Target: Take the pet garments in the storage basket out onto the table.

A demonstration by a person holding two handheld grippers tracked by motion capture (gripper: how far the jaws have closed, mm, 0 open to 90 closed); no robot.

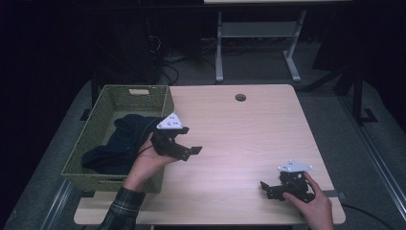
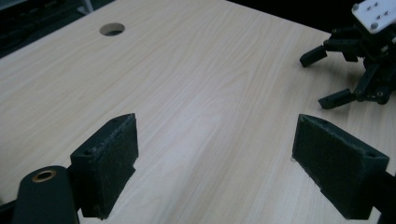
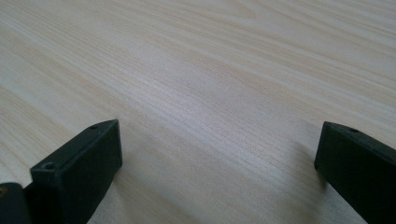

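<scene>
High view: left tongs [image 1: 184, 140] hanging spread, just beside the green basket [image 1: 107, 108] holding dark cloth [image 1: 119, 143]; right tongs [image 1: 264, 187] resting spread on the worktop [image 1: 249, 134].

Left gripper view: jaws gaping over bare wood.

Right gripper view: jaws likewise standing wide.

Lab: bare desk [image 1: 249, 139], floor cables [image 1: 167, 67]

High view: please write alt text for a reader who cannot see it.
A person holds the left gripper, jaws open, above a light wooden table beside a green woven basket containing dark clothing. The right gripper, also open, sits low near the table's front right corner.
</scene>
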